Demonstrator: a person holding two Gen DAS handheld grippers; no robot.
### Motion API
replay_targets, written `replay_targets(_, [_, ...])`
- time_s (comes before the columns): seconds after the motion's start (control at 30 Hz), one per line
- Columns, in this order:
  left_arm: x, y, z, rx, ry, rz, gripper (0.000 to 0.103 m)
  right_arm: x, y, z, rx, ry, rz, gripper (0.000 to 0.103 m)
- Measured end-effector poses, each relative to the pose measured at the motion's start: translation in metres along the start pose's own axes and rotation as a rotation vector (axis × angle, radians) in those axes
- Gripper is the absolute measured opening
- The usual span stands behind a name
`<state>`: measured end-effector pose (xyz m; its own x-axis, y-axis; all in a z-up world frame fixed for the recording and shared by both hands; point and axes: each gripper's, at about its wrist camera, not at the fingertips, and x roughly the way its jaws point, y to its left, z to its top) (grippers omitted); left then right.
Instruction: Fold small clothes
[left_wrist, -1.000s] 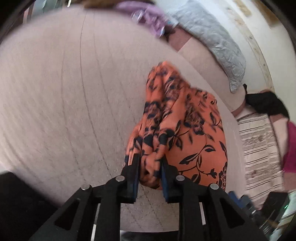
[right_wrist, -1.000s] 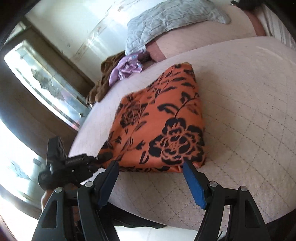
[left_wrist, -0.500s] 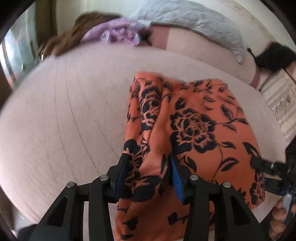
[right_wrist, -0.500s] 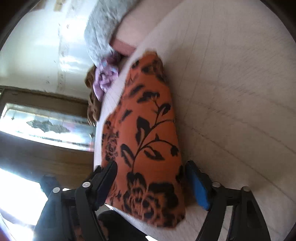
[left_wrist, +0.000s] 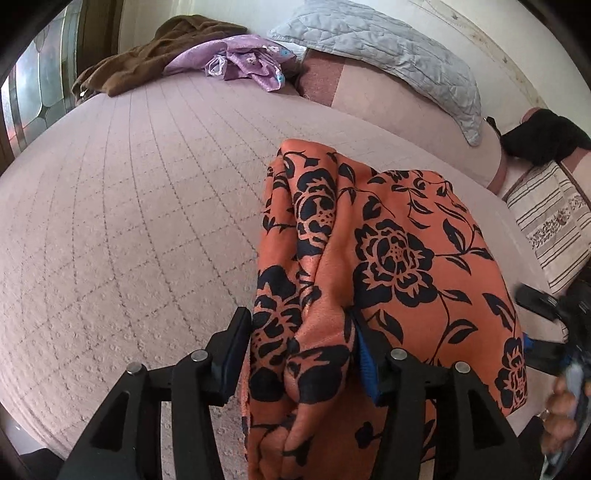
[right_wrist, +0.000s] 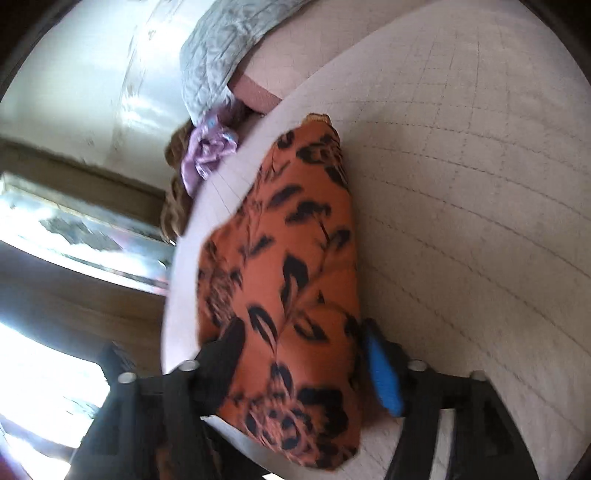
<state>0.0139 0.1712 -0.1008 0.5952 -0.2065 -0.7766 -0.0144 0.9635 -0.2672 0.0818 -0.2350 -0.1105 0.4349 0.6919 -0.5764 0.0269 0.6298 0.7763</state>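
Observation:
An orange garment (left_wrist: 388, 266) with black flowers lies folded on the quilted pink bed (left_wrist: 129, 221). My left gripper (left_wrist: 303, 350) is shut on a bunched fold at the garment's near left edge. In the right wrist view the same orange garment (right_wrist: 295, 266) runs between the fingers of my right gripper (right_wrist: 303, 365), which is tilted and open around its near end; the frame is blurred. The right gripper also shows at the right edge of the left wrist view (left_wrist: 546, 314).
A grey quilted pillow (left_wrist: 388, 55), a purple cloth (left_wrist: 240, 59) and a brown cloth (left_wrist: 155, 51) lie at the bed's far end. A black item (left_wrist: 543, 136) and striped fabric (left_wrist: 546, 221) sit at the right. A window (right_wrist: 74, 229) is left.
My left gripper has pulled the garment's edge toward me and swung to face the bed's far end. My right gripper has rolled sideways and moved over the garment's near end.

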Motion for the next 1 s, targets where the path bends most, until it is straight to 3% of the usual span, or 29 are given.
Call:
replay_targets(0.03, [0.0,0.0,0.0,0.003,-0.001,-0.001,0.055,0.007,-0.004,0.005,0.03,0.013,0.012,0.069])
replay_targets(0.07, [-0.001,0.001,-0.001,0.005,-0.001,-0.003,0.055,0.018,-0.009,0.009,0.061,0.044,0.024,0.062])
replay_targets(0.1, [0.0,0.002,0.0,0.005,0.0,-0.005,0.055,0.033,-0.014,0.014,0.089,0.086,0.018,0.048])
replay_targets(0.13, [-0.001,0.004,0.0,0.0,0.0,-0.009,0.055,0.038,-0.009,0.015,0.071,0.092,-0.025,0.046])
replay_targets(0.17, [0.002,0.004,0.001,-0.006,0.002,-0.011,0.055,0.036,0.005,0.013,0.006,0.072,-0.076,0.041])
replay_targets(0.2, [0.001,0.006,0.0,-0.014,0.003,-0.012,0.055,0.029,0.035,0.005,-0.14,0.024,-0.167,0.04])
replay_targets(0.3, [-0.001,0.005,0.001,-0.022,0.004,-0.021,0.055,0.025,0.067,-0.009,-0.292,-0.028,-0.269,0.04])
replay_targets(0.37, [-0.009,0.004,0.003,-0.017,-0.025,-0.029,0.053,0.038,0.045,-0.006,-0.226,0.022,-0.299,0.048])
replay_targets(0.43, [-0.023,0.004,0.002,-0.006,-0.09,-0.014,0.053,0.03,0.022,-0.003,-0.097,0.016,-0.179,0.052])
replay_targets(0.5, [-0.028,0.005,0.004,-0.007,-0.113,-0.016,0.053,0.021,0.018,0.003,-0.075,0.002,-0.122,0.06])
replay_targets(0.6, [-0.002,0.013,0.003,-0.044,-0.006,0.0,0.054,0.018,0.007,0.013,-0.033,-0.003,-0.065,0.062])
replay_targets(0.67, [0.0,0.02,0.006,-0.081,0.003,-0.028,0.054,0.028,-0.007,0.026,0.045,-0.016,-0.034,0.062])
replay_targets(0.73, [-0.002,0.021,0.005,-0.08,0.002,-0.026,0.054,0.046,-0.013,0.04,0.106,0.021,-0.034,0.045])
replay_targets(0.77, [-0.002,0.022,0.005,-0.084,0.002,-0.024,0.054,0.048,-0.005,0.042,0.073,0.023,-0.062,0.04])
replay_targets(0.8, [-0.003,0.023,0.005,-0.086,0.002,-0.02,0.054,0.045,0.017,0.042,-0.04,0.002,-0.139,0.037])
replay_targets(0.83, [-0.003,0.022,0.003,-0.089,0.004,-0.022,0.054,0.041,0.047,0.036,-0.18,-0.027,-0.216,0.036])
replay_targets(0.9, [-0.001,0.021,0.004,-0.1,0.009,-0.03,0.054,0.038,0.074,0.025,-0.3,-0.068,-0.288,0.036])
replay_targets(1.0, [0.001,0.02,0.005,-0.088,0.005,-0.029,0.054,0.05,0.045,0.03,-0.207,-0.027,-0.32,0.042])
